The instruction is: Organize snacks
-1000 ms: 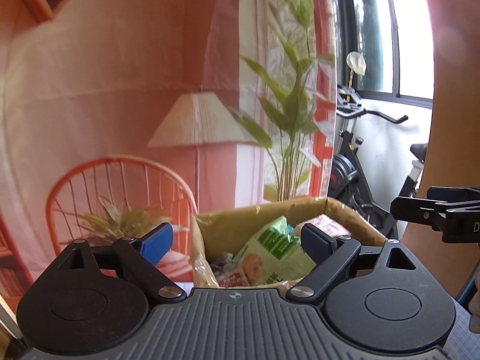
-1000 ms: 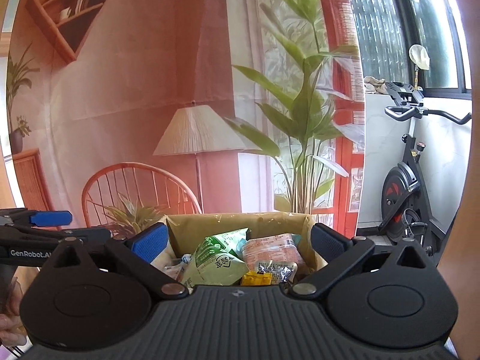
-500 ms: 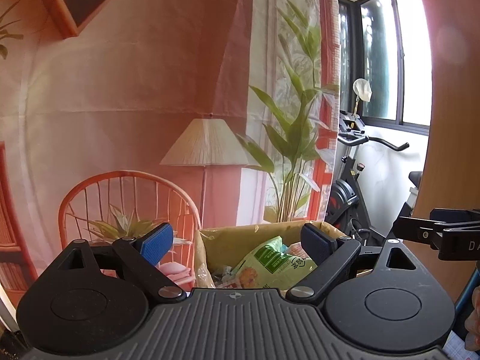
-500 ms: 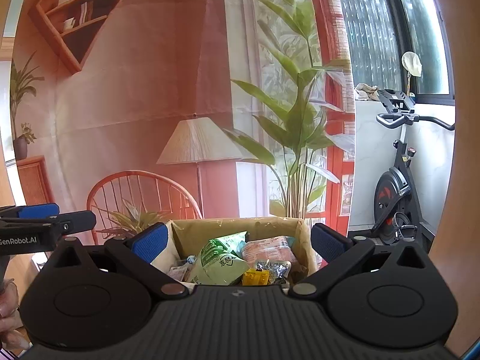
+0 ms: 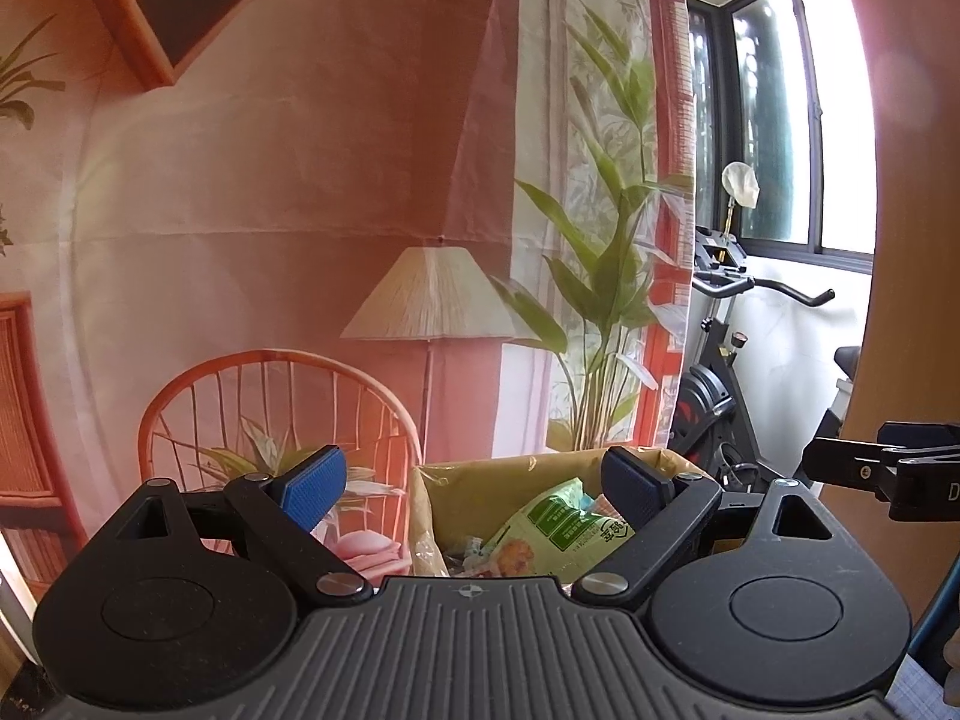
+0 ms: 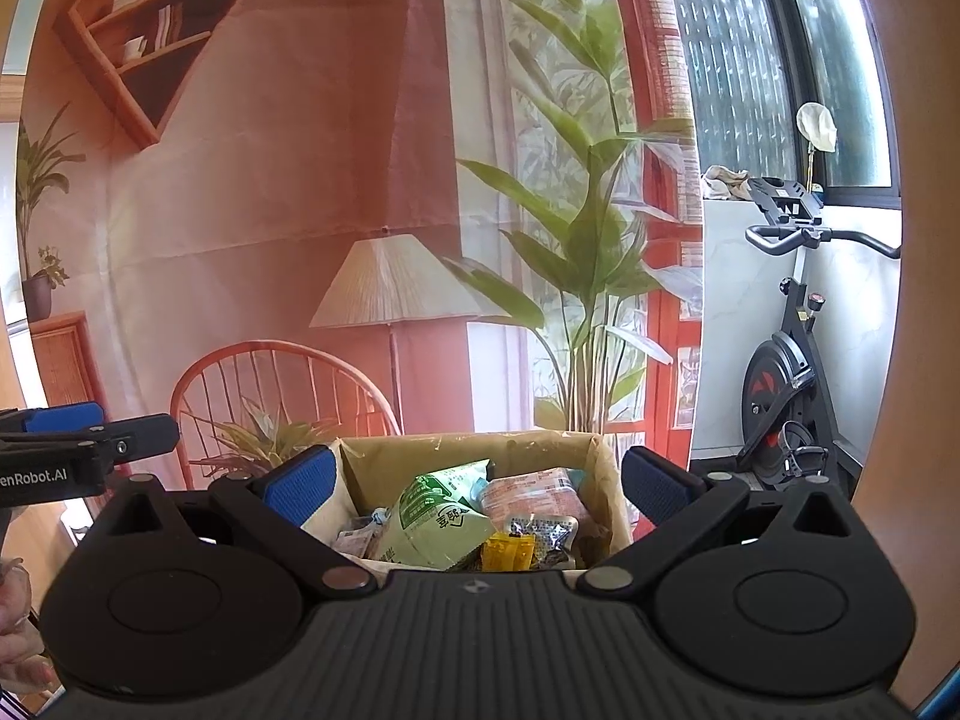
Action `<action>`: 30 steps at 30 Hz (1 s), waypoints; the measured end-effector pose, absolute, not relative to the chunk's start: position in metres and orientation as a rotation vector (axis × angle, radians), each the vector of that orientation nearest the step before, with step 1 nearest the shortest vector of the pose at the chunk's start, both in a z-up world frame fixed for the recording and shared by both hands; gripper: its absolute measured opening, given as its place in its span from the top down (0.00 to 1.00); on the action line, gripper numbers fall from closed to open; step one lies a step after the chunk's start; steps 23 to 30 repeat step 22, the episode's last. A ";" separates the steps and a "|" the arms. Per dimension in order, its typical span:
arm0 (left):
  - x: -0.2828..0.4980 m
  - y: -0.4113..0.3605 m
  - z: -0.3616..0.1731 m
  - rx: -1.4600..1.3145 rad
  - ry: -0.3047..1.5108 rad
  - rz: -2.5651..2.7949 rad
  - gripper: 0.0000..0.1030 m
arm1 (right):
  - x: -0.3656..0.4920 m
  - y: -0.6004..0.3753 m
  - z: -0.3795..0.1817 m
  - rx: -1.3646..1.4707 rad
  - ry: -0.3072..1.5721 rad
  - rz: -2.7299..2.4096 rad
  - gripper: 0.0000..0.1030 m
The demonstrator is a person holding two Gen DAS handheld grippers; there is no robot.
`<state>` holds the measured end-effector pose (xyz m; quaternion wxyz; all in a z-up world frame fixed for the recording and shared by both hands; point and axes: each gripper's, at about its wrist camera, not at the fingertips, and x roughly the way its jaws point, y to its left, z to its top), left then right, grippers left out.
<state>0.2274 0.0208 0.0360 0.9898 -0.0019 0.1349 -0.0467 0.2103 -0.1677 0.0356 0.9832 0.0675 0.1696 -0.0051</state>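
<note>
While both the left gripper [image 5: 474, 489] and right gripper [image 6: 474, 486] stood wide and empty, snack packets [image 6: 438, 519] filled the cardboard box [image 6: 603, 480], apparently unsorted.

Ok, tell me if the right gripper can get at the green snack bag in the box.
Probably yes. The right gripper is open and empty, pointed at the cardboard box, where the green snack bag lies on top of the pile, uncovered. Nothing stands between them.

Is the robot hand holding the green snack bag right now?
No, the right gripper is open with nothing between its blue pads, and the green snack bag lies in the cardboard box beyond it.
</note>
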 end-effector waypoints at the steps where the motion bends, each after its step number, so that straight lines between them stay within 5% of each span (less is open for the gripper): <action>1: 0.228 0.021 0.036 -0.006 0.271 -0.096 0.09 | 0.210 -0.167 0.036 0.135 0.340 -0.010 0.00; 30: 0.225 0.018 0.034 0.002 0.269 -0.079 0.10 | 0.209 -0.168 0.033 0.133 0.345 -0.011 0.00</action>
